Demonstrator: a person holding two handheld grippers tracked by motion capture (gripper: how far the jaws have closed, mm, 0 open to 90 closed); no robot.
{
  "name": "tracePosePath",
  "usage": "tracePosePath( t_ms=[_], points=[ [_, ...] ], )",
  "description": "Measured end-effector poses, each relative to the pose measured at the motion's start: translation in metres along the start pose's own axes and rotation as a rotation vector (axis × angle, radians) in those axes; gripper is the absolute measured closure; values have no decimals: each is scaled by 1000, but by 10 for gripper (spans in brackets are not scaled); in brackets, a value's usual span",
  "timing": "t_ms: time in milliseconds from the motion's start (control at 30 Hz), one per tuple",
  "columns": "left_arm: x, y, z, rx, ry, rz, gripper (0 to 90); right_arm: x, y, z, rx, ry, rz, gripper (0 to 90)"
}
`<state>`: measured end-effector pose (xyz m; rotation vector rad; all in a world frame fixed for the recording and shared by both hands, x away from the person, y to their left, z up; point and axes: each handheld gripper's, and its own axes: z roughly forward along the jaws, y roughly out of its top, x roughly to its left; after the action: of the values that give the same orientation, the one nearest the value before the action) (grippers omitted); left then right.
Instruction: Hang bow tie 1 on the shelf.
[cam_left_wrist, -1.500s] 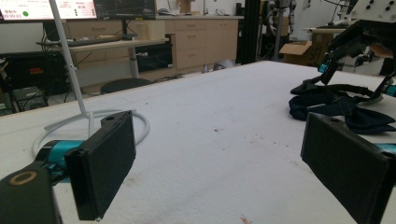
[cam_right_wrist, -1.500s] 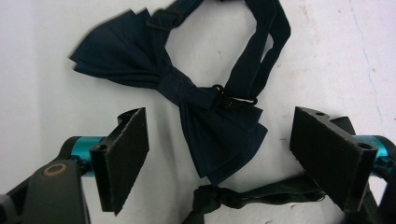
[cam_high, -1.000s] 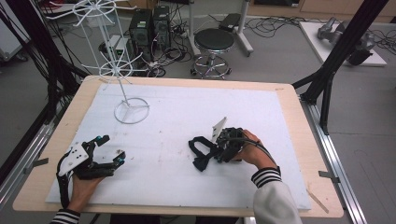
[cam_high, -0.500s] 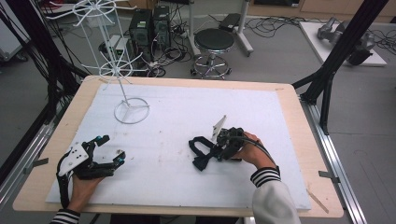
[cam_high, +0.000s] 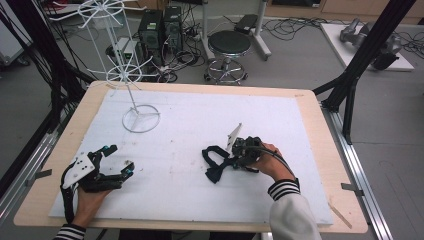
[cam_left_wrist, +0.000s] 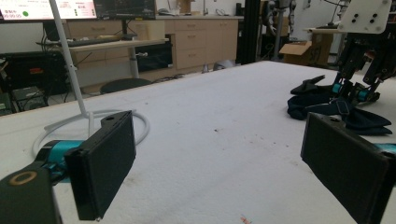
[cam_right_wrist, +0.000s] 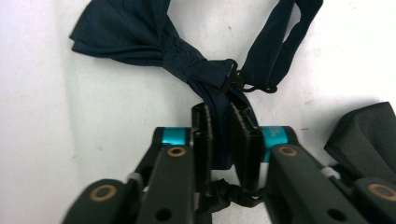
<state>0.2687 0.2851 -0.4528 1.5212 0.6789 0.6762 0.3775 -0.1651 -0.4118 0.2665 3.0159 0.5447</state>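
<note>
your right tool has just been closing and now pinches the bow tie at centre right of the high view; neither hand has shifted. your left tool rests wide open at lower left on the tabletop, holding nothing.

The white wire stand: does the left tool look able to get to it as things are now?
Probably yes. The left tool is open and holds nothing, and bare table lies between it and the white wire stand; the bow tie lies off toward the right tool.
</note>
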Motion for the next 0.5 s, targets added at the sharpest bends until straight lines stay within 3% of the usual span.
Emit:
tracePosePath(
  t_ms=[233,500],
  points=[
    [0,0,0,-1,-1,1,107,0,0,-4,-17,7,27,826],
    [-1,0,0,1,-1,6,107,-1,-3,-15,-94,12,92,826]
  ],
)
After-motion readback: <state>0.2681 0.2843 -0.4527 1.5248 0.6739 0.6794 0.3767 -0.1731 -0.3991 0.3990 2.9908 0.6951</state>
